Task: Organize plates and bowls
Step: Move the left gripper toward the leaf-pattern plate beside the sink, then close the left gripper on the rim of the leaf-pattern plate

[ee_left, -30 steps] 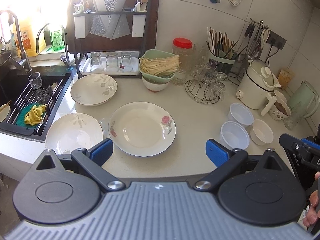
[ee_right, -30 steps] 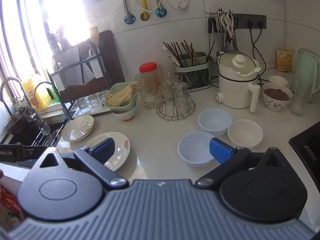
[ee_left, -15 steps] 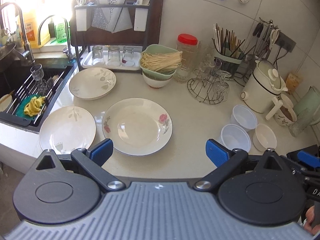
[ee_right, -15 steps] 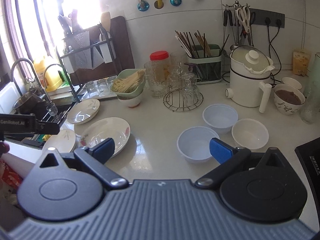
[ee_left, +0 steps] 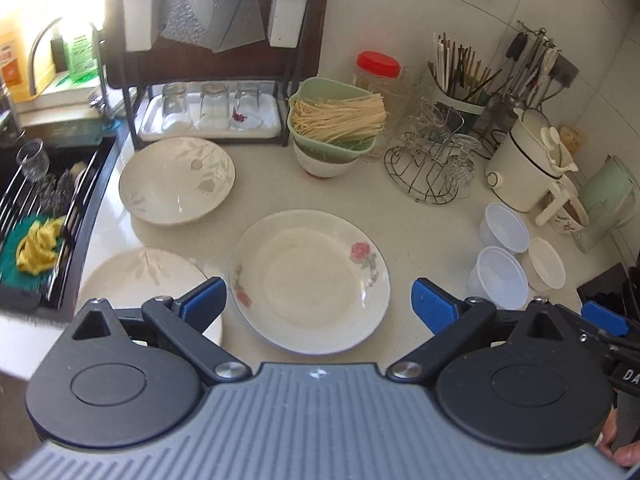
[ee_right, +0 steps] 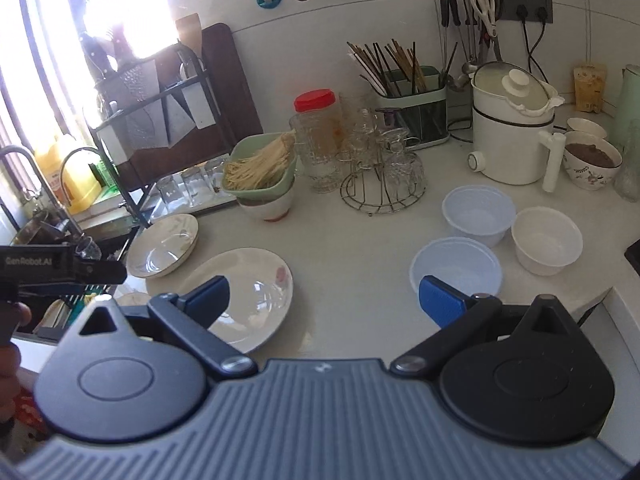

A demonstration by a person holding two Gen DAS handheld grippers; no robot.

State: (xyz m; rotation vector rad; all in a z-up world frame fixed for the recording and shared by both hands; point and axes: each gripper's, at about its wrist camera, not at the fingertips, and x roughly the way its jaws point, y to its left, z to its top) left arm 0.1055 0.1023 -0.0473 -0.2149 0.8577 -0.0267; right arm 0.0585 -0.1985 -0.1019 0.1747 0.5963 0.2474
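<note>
Two grippers hover above the tabletop [ee_left: 408, 216], and neither holds anything: the left gripper [ee_left: 318, 300] has its blue pads spread wide over the near edge of the rose-patterned plate [ee_left: 308, 280], and the right gripper [ee_right: 324, 296] is equally spread, one pad over that same plate's right side and the other just in front of the nearest translucent bowl [ee_right: 456, 268]. Outward from the left gripper, a leaf-patterned plate [ee_left: 136, 276] lies partly hidden under the left pad, close to the rose plate at its left, and a second leaf-patterned plate [ee_left: 176, 180] sits farther back, near the dish rack [ee_left: 208, 80]. Outward from the right gripper, three small bowls cluster close together: the nearest translucent one, a second translucent bowl [ee_right: 478, 214] behind it, and a white bowl [ee_right: 546, 240] to their right. All six pieces lie separately on the tabletop, so the sorting appears not yet begun; the step in hand looks like an approach toward a first pick. A sensible next move would lower a gripper so that one pad slides under a plate's raised rim and the other comes down on top, then close on the rim firmly enough that the glazed surface does not slip. The plates lie shallow, so the angle of entry matters, and the neighbouring plate leaves little room on the left.
</note>
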